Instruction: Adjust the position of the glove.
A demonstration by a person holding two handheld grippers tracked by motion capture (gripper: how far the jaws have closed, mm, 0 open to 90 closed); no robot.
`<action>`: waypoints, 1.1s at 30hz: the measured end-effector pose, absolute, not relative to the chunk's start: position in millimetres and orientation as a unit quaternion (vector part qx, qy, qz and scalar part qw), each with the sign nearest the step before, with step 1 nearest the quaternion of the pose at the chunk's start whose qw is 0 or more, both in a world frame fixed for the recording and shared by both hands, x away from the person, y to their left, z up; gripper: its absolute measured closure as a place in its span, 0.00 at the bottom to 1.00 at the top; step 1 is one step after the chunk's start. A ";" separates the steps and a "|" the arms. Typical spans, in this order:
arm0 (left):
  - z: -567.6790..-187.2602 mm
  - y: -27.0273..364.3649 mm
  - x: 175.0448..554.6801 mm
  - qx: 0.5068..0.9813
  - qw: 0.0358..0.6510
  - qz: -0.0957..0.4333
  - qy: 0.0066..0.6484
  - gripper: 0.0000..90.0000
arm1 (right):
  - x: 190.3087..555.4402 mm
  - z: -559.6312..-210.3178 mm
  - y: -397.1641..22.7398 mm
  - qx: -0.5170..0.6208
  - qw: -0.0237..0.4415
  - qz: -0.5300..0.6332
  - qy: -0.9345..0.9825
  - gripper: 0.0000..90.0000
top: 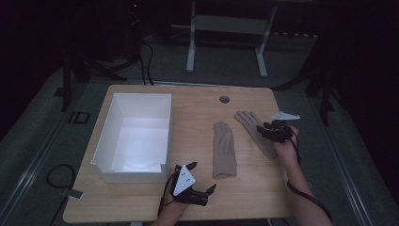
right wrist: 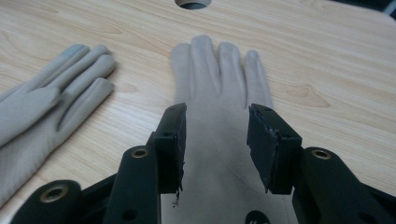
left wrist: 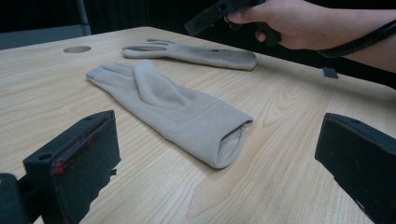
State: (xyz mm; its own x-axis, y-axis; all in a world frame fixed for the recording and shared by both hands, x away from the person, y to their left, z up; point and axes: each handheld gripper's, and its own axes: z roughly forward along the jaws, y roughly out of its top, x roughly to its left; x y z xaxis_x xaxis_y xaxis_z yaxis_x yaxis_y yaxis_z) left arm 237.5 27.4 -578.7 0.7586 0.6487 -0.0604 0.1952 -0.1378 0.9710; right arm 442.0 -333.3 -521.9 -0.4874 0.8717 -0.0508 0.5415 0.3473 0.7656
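From where I stand, nothing here can be read: no words, labels, brand marks or numbers on anything in sight.

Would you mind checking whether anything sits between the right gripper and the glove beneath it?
Nothing visible does: the right gripper hangs right over the right-hand glove, jaws apart astride its palm, with only bare fabric between them.

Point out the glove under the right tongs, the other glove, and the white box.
Glove under the right tongs (right wrist: 219, 60), right gripper view, on its fingers.
Other glove (top: 222, 150), high view, on its palm.
White box (top: 104, 134), high view, on its left wall.
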 end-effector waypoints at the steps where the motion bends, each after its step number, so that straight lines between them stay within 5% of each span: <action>1: -578.7 27.4 237.5 0.729 0.589 0.192 0.289 0.00 | 443.8 -523.4 -334.3 0.452 0.233 0.350 0.787 0.65; 15: -578.7 27.1 237.3 0.729 0.589 0.193 0.290 0.00 | 455.3 -552.6 -340.9 0.465 0.207 0.323 0.798 0.65; 20: -578.7 27.0 237.5 0.729 0.588 0.193 0.292 0.00 | 454.8 -554.2 -341.8 0.470 0.206 0.329 0.793 0.73; 21: -578.7 27.2 237.4 0.729 0.589 0.192 0.292 0.00 | 453.8 -555.0 -339.7 0.470 0.210 0.329 0.791 0.88; 22: -578.7 27.1 237.3 0.729 0.589 0.193 0.290 0.00 | 453.4 -554.9 -338.4 0.472 0.212 0.327 0.791 0.90; 33: -578.7 27.1 237.3 0.730 0.589 0.192 0.290 0.00 | 444.8 -530.1 -326.0 0.517 0.224 0.339 0.753 0.93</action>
